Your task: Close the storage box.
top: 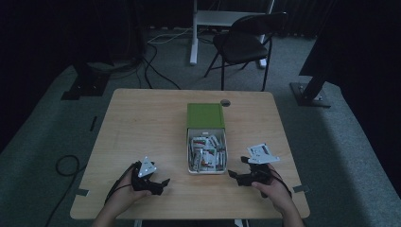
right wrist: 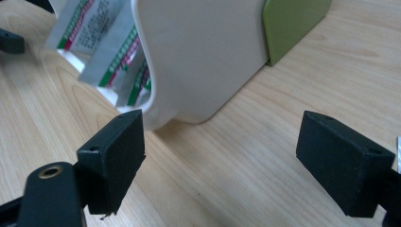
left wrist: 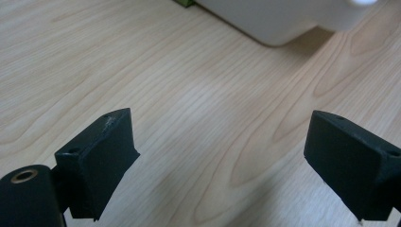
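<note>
A white box (top: 206, 152) sits near the middle of the table (top: 142, 123), its open near part packed with small white packets (top: 204, 151) printed in green and red. A green lid (top: 205, 115) covers its far part. In the right gripper view the box's rounded white corner (right wrist: 203, 61) stands close ahead, with the packets (right wrist: 118, 52) leaning out at the left and the green lid (right wrist: 293, 23) at the far right.

The right hand-held gripper (top: 236, 175) lies just right of the box's near corner, pointing left toward it. Its jaws stand wide apart with only bare table between them, and they do not touch the box. The right hand (top: 274, 189) holds it from the near edge.

The left hand-held gripper (top: 161, 183) is to the left of the box and apart from it, pointing right. Its jaws are also wide and hold nothing; the left gripper view shows wood grain between them and the box's white corner (left wrist: 279, 21) farther ahead. The left hand (top: 124, 191) grips it from the near side.

Beyond the table's far edge stand a black chair (top: 243, 40) and a white frame (top: 215, 21) on the grey floor (top: 42, 137), where black cables (top: 156, 66) trail.
</note>
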Demonstrator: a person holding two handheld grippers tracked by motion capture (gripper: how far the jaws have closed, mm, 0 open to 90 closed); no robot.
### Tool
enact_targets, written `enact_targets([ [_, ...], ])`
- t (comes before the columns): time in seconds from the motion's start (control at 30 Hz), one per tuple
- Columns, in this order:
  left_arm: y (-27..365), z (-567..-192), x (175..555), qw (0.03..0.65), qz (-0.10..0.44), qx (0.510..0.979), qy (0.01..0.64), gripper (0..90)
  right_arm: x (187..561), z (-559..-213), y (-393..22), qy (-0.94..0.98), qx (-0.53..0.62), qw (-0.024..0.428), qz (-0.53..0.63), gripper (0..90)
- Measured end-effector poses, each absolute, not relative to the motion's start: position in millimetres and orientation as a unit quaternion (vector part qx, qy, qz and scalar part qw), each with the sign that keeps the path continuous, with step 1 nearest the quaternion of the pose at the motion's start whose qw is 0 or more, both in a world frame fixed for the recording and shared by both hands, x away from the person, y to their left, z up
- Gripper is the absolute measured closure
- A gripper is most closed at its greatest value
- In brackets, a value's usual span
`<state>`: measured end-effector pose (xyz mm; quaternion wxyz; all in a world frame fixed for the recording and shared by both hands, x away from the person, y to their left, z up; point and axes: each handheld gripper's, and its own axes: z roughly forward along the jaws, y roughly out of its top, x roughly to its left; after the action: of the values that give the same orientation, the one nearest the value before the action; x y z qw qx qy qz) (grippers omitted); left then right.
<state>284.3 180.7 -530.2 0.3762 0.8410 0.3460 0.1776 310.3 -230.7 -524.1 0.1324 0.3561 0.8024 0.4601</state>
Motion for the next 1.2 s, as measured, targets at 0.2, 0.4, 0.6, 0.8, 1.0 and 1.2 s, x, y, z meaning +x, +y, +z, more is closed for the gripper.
enact_targets([
  [0.2, 172.4, -528.7, 286.9, 0.386, 0.176, 0.839, 0.34, 10.2, 311.6, -518.0, -229.4, 0.795, 0.354, 0.128, 0.475, 16.0],
  [0.4, 163.7, -525.9, 289.8, 0.401, 0.176, 0.834, 0.335, 10.2, 313.1, -514.0, -227.3, 0.789, 0.355, 0.122, 0.486, 16.0],
  [0.6, 155.8, -520.1, 295.1, 0.418, 0.175, 0.828, 0.332, 10.2, 314.6, -512.4, -224.9, 0.789, 0.35, 0.118, 0.491, 16.0],
  [0.8, 149.4, -516.6, 300.3, 0.427, 0.177, 0.824, 0.328, 10.2, 316.2, -509.9, -222.5, 0.786, 0.347, 0.113, 0.5, 16.0],
  [1.0, 140.5, -512.3, 300.5, 0.441, 0.178, 0.823, 0.312, 10.2, 318.7, -509.9, -221.9, 0.785, 0.345, 0.113, 0.502, 16.0],
  [1.2, 133.2, -507.8, 302.1, 0.442, 0.182, 0.824, 0.304, 10.2, 321.3, -509.0, -221.2, 0.782, 0.348, 0.109, 0.506, 16.0],
])
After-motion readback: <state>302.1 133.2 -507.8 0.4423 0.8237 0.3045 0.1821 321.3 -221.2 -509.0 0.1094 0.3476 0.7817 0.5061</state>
